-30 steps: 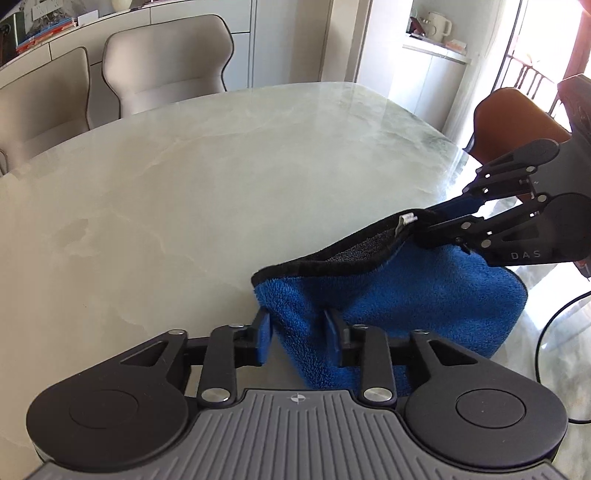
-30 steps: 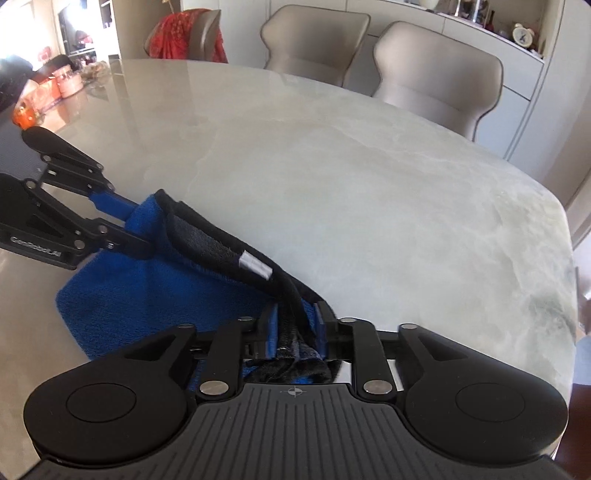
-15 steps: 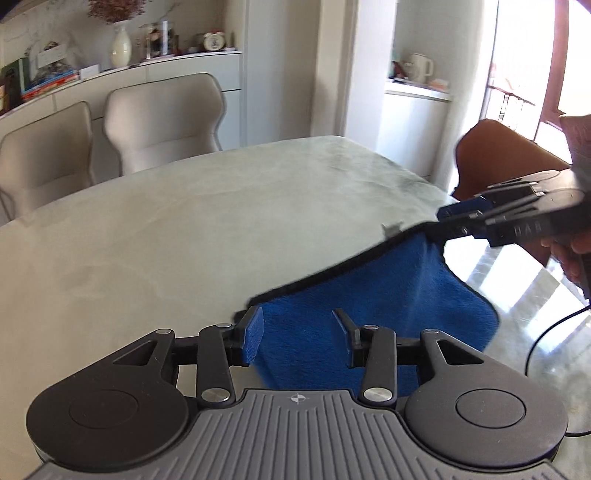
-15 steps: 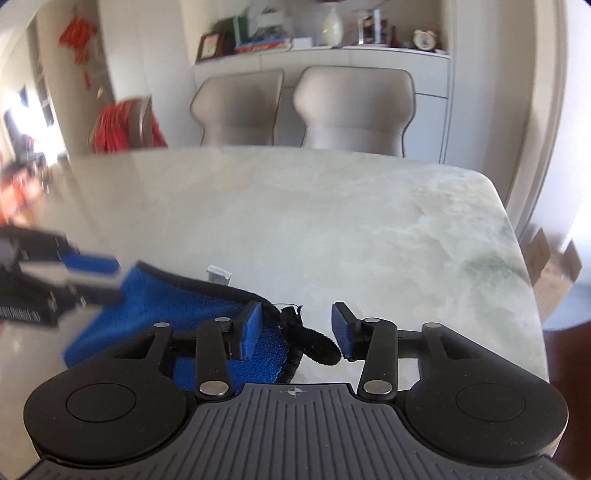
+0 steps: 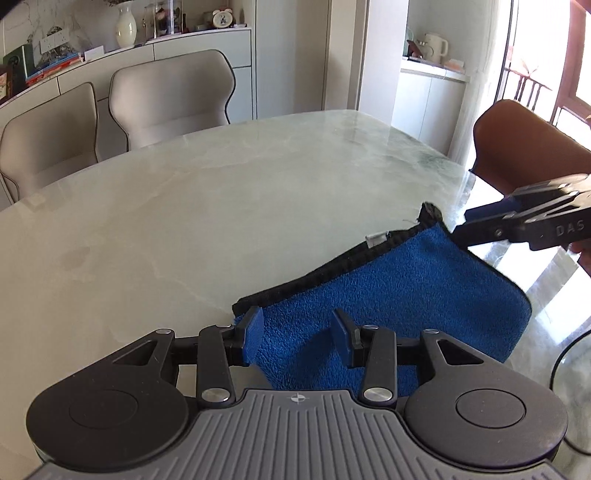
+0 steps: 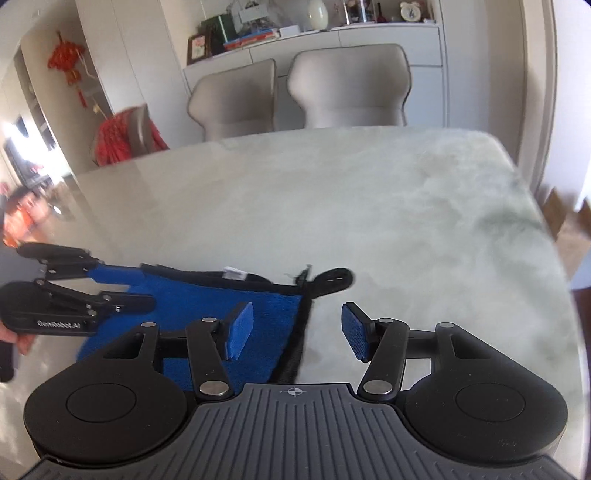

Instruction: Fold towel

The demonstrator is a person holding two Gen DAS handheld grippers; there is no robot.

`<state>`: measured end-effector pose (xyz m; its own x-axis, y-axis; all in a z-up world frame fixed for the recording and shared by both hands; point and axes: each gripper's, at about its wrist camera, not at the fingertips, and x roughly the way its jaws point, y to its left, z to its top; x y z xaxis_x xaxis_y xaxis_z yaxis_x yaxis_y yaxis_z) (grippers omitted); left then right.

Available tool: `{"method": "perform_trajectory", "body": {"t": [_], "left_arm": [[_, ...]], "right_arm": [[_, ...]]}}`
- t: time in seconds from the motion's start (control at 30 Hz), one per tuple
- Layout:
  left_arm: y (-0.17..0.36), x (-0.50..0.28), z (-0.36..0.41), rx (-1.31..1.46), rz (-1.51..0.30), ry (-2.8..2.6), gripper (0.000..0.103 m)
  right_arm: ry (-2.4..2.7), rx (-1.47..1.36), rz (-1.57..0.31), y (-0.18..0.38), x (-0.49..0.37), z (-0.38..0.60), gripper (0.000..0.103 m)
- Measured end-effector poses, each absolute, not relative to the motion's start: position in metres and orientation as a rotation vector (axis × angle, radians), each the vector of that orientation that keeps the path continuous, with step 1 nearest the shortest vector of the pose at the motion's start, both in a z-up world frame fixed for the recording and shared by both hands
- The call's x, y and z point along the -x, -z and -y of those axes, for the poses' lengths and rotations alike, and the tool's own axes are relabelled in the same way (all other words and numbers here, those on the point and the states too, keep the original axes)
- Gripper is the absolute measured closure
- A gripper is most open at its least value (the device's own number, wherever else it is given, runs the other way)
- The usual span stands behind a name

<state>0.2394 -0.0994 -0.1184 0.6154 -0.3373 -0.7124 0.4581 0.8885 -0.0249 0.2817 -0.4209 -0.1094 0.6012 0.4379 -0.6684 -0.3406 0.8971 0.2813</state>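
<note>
A blue towel (image 5: 388, 291) with a black hem lies folded flat on the marble table (image 5: 207, 206). It also shows in the right wrist view (image 6: 218, 299). My left gripper (image 5: 297, 339) is open and empty above the towel's near left corner. My right gripper (image 6: 297, 332) is open and empty above the towel's right edge, holding nothing. In the left wrist view the right gripper (image 5: 480, 225) hovers just past the towel's far right corner. In the right wrist view the left gripper (image 6: 122, 288) hovers over the towel's left end.
Two beige chairs (image 5: 110, 110) stand at the table's far side and a brown chair (image 5: 528, 147) at its right end. A black cable (image 5: 565, 362) hangs at the right. A sideboard with a vase (image 5: 125, 26) lines the wall.
Both grippers let go of the towel and opened. They lifted and drew back, and the towel now lies flat on the table.
</note>
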Motion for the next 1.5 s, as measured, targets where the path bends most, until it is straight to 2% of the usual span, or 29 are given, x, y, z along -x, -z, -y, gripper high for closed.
{"method": "perform_trajectory", "body": {"t": [0.13, 0.2, 0.3, 0.53, 0.6, 0.7, 0.83, 0.9, 1.0, 1.17, 1.23, 1.4, 1.5], "left_arm": [[0.118, -0.248, 0.098, -0.162, -0.790, 0.455, 0.060], [0.118, -0.251, 0.097, -0.162, -0.791, 0.453, 0.060], [0.118, -0.252, 0.098, -0.162, -0.787, 0.448, 0.060], [0.117, -0.252, 0.100, -0.191, -0.777, 0.430, 0.060], [0.117, -0.255, 0.099, -0.195, -0.778, 0.405, 0.056], [0.117, -0.259, 0.096, -0.197, -0.777, 0.372, 0.056], [0.108, -0.255, 0.094, -0.202, -0.713, 0.453, 0.054], [0.105, -0.252, 0.100, -0.252, -0.684, 0.519, 0.052], [0.106, -0.252, 0.108, -0.300, -0.668, 0.571, 0.051], [0.110, -0.257, 0.115, -0.301, -0.683, 0.616, 0.051], [0.111, -0.259, 0.118, -0.315, -0.689, 0.631, 0.051], [0.115, -0.264, 0.122, -0.332, -0.711, 0.636, 0.051], [0.115, -0.265, 0.122, -0.341, -0.717, 0.645, 0.051]], "right_arm": [[-0.467, -0.260, -0.845, 0.125, -0.298, 0.428, 0.064], [-0.475, -0.304, -0.848, 0.130, -0.303, 0.431, 0.076], [-0.476, -0.312, -0.813, 0.129, -0.303, 0.430, 0.090], [-0.531, -0.302, -0.734, 0.111, -0.303, 0.426, 0.091], [-0.534, -0.278, -0.725, 0.107, -0.307, 0.424, 0.091], [-0.548, -0.288, -0.752, 0.110, -0.316, 0.425, 0.091], [-0.558, -0.263, -0.817, 0.122, -0.319, 0.422, 0.087], [-0.573, -0.274, -0.822, 0.124, -0.318, 0.423, 0.079], [-0.573, -0.322, -0.829, 0.127, -0.318, 0.427, 0.076], [-0.589, -0.361, -0.898, 0.135, -0.322, 0.430, 0.062], [-0.586, -0.394, -0.893, 0.137, -0.321, 0.433, 0.061], [-0.527, -0.474, -0.858, 0.139, -0.319, 0.442, 0.038], [-0.575, -0.507, -0.849, 0.140, -0.319, 0.444, 0.035]]}}
